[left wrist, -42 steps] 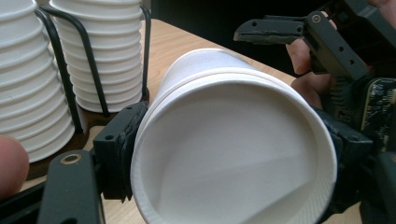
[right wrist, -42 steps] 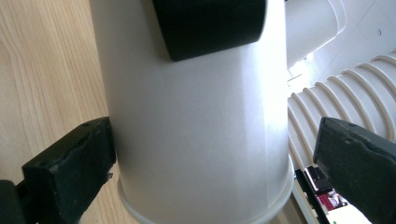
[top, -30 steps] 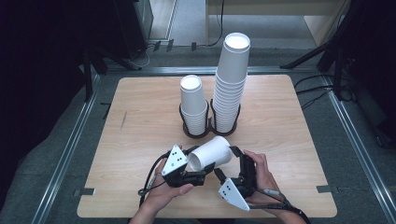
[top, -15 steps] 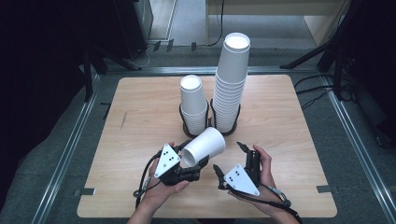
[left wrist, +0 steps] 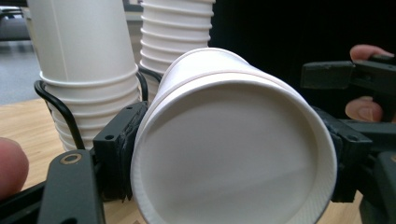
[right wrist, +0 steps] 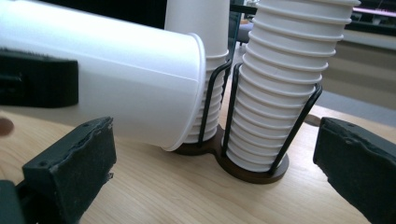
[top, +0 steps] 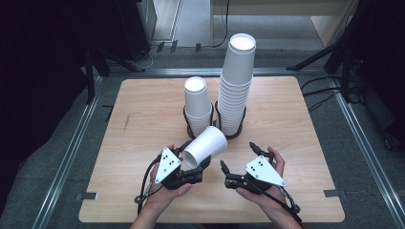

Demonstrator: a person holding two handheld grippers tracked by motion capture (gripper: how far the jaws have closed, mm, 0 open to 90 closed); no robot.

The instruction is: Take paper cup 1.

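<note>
Dark surroundings and grey flooring frame a pale wooden counter (top: 143,119), and just above its near half a single white paper cup (top: 206,145) lies on its side, open mouth toward the person. The left gripper (top: 193,172) holds it, its fingers (left wrist: 119,149) pressed on either side near the rim. Just behind the cup stands a black wire holder (top: 216,125) with two rings, each carrying an upside-down stack of cups: a short stack (top: 198,106) on the left and a tall stack (top: 236,86) on the right, too many to count singly. The right gripper (top: 239,160) sits just to the right of the held cup, its fingers (right wrist: 70,168) spread wide with nothing between them. Judging by this, one cup appears to be separated from the stacks and in hand; where it belongs, or whether more cups are to follow, remains open.
</note>
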